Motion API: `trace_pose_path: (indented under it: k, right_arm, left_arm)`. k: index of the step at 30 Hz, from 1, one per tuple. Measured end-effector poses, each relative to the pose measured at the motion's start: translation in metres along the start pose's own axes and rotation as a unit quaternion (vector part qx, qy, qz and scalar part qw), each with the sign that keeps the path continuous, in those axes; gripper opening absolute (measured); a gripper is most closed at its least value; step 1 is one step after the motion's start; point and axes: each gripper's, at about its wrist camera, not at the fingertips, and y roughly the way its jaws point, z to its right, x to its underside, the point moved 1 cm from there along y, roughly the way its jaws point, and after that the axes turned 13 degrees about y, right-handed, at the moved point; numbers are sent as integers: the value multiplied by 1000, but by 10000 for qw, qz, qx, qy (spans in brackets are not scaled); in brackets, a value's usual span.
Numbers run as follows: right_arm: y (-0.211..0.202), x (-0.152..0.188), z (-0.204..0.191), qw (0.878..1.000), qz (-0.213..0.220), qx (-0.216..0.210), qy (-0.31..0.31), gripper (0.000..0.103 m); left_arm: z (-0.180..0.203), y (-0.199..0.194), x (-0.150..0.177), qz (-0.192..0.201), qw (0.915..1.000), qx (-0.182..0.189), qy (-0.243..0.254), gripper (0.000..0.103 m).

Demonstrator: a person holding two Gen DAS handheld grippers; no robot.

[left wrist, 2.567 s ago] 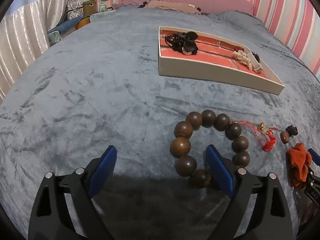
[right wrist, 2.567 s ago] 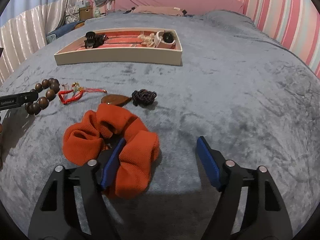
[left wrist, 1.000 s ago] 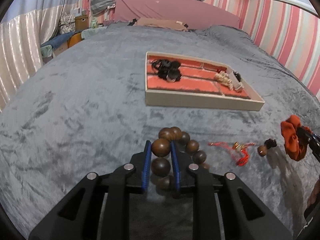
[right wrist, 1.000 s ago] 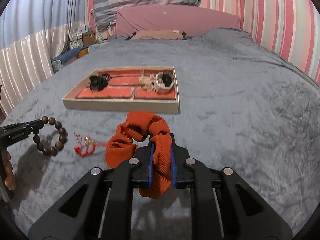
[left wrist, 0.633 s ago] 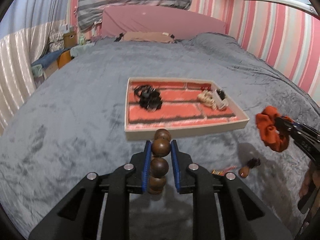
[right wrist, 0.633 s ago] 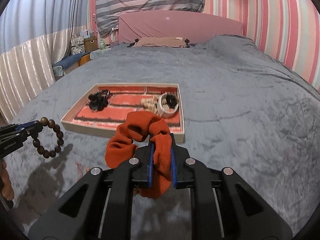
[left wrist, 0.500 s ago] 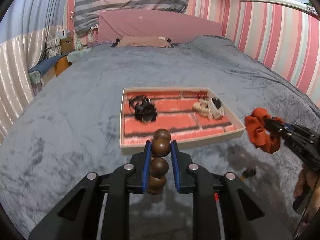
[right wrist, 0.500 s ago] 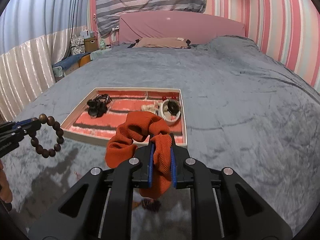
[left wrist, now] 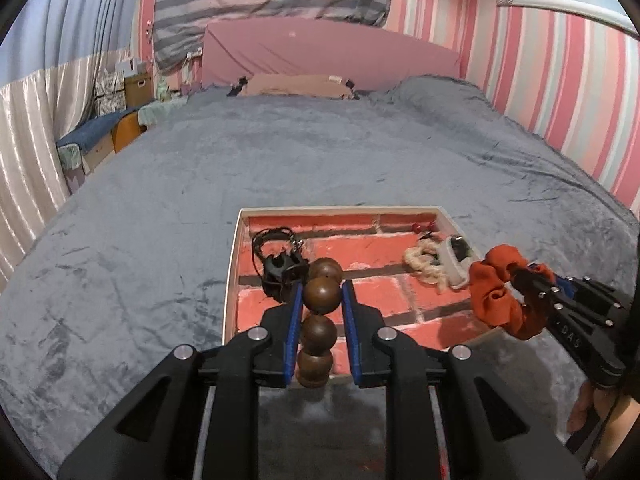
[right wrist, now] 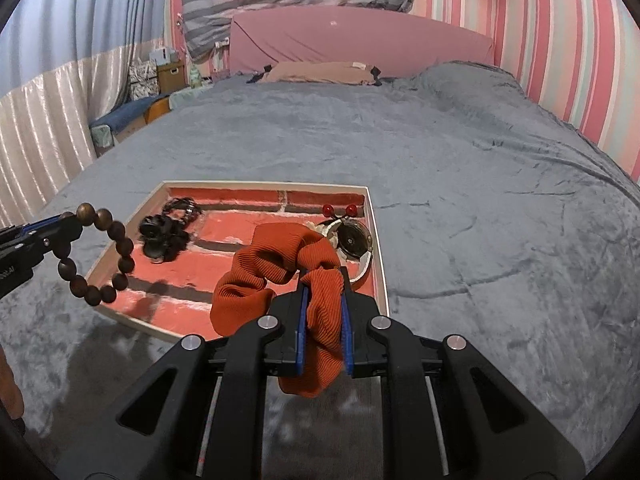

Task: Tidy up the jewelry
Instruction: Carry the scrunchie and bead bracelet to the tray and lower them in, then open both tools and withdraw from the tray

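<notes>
Left tool (left wrist: 320, 300) clamps dark brown wooden bead bracelet (left wrist: 319, 322), lower centre. Right tool (right wrist: 323, 312) clamps rust-orange ribbed fabric scrunchie (right wrist: 276, 268). Both hang over cream-rimmed brick-patterned tray (left wrist: 230, 280) on grey bed (left wrist: 320, 152).

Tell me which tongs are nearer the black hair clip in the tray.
Left. The left tongs, shut on the wooden bead bracelet, hang just beside the black hair clip; the right tongs, holding the orange scrunchie, hover nearer the tray's opposite end.
</notes>
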Motion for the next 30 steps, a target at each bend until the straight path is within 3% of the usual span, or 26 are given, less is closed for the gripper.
trace_pose_path:
  k: [9,19,26,28,30]
  right_arm:
    - [57,-1,4,9991,-374,217,8,14]
    - [93,-1,1,9971,-616,428,-141,16]
    - [101,2,-1,9954,-757,505,-288,30]
    - [99,1,0,9955,-788,461,-257,36]
    - [92,1,1,9958,-777,404,-250,48]
  left_arm:
    - [-29,52,15,-409,9987,-168,-234,20]
    - [-51,99,33,-909,9940,-473,-382,20]
    - [-49,99,36,-912,9937,-549,-350,23]
    - [-49,95,36,-889,9943,-428,-417,34]
    - [-47,86,35,-817,9951,-363,-416,37]
